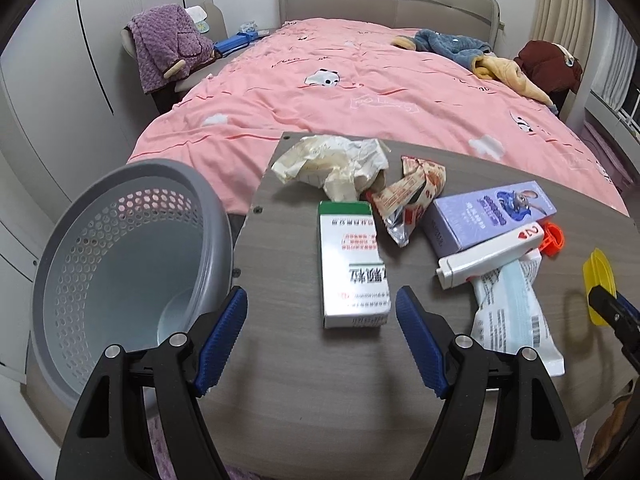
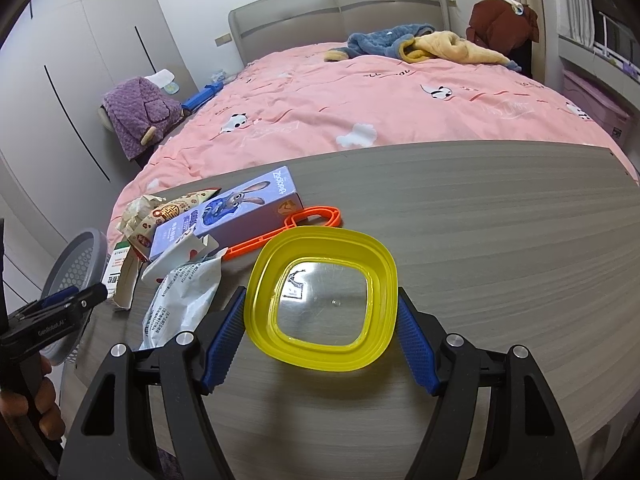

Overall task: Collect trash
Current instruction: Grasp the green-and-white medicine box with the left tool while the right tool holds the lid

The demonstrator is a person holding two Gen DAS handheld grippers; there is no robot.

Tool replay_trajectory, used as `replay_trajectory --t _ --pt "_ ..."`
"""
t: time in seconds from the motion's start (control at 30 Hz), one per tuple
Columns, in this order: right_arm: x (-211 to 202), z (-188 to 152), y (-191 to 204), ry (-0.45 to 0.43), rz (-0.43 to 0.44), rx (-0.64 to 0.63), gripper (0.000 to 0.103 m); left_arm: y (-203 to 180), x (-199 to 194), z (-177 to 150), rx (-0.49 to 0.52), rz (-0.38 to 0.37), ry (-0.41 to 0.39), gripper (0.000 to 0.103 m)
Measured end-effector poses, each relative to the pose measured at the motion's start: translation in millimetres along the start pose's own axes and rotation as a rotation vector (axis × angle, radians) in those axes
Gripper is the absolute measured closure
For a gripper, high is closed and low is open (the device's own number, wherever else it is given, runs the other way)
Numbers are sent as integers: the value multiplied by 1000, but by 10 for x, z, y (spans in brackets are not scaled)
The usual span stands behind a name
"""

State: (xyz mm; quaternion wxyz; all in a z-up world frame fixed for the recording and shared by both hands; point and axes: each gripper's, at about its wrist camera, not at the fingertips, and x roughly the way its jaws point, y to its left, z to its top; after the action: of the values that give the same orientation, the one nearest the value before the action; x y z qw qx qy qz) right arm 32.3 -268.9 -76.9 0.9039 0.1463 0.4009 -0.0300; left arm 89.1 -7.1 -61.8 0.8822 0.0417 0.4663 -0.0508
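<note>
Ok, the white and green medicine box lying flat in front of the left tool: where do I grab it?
Take the white and green medicine box across its two long side faces, near the closest end, coming from above and straight ahead. It lies flat, lengthwise toward the left tool, and looks narrower than the open jaws. Its sides look clear of the neighbouring litter.

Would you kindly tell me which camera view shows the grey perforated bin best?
The left wrist view: the grey perforated bin fills the lower left there, beside the table, with rim, holed wall and bare bottom all visible. The right wrist view catches only a sliver of it at the left edge.
</note>
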Motion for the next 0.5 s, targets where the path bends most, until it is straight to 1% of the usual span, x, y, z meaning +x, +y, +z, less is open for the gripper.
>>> replay_trajectory --t 0.2,0.4,0.47,0.5 --pt "-2 5 -3 -1 -1 2 34 -65 211 127 4 -9 26 30" --pt "9 17 -46 -2 -8 13 34 -85 362 156 7 -12 48 30" --pt "17 19 -43 -1 -8 14 34 -85 369 148 7 -18 48 34" --pt "15 22 -48 0 -7 13 34 -84 378 149 11 -20 49 43"
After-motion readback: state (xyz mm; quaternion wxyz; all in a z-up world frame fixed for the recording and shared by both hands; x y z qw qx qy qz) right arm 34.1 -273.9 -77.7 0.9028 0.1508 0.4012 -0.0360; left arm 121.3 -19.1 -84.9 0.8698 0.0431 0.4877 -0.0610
